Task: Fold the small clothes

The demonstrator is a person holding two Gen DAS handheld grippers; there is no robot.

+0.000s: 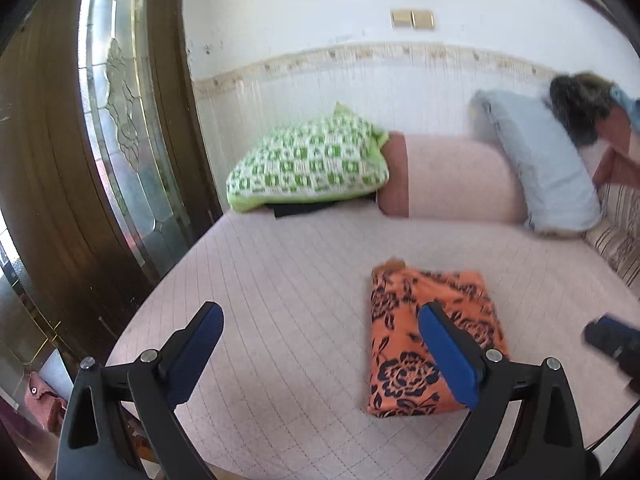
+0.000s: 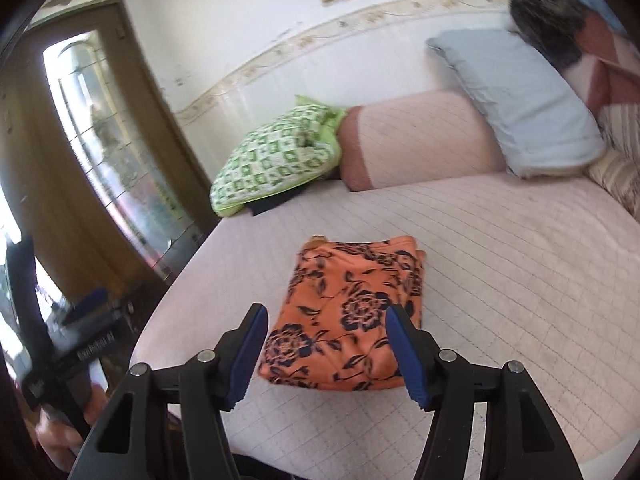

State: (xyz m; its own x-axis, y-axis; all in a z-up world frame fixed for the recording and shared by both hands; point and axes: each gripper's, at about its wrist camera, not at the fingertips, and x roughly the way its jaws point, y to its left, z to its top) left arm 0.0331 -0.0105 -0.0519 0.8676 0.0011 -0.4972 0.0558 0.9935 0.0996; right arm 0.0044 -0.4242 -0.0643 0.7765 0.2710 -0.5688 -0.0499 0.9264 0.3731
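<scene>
Beyond both spread fingers [image 2: 326, 320], folded orange garment [image 2: 348, 316], untouched

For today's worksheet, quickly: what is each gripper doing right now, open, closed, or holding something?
Left gripper: open, holding nothing.
Right gripper: open, holding nothing; the folded orange floral cloth lies free on the bed.

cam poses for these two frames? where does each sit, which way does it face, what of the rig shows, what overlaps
Left wrist: on the left gripper, above the bed's near left part, angled down toward the wall; own fingers wide apart, empty; right gripper's tip at right edge.
Right wrist: on the right gripper, further right, same heading; own fingers apart, empty; the left gripper and a hand at lower left.
Shared: folded orange floral cloth, green checked pillow, blue pillow, door.
</scene>
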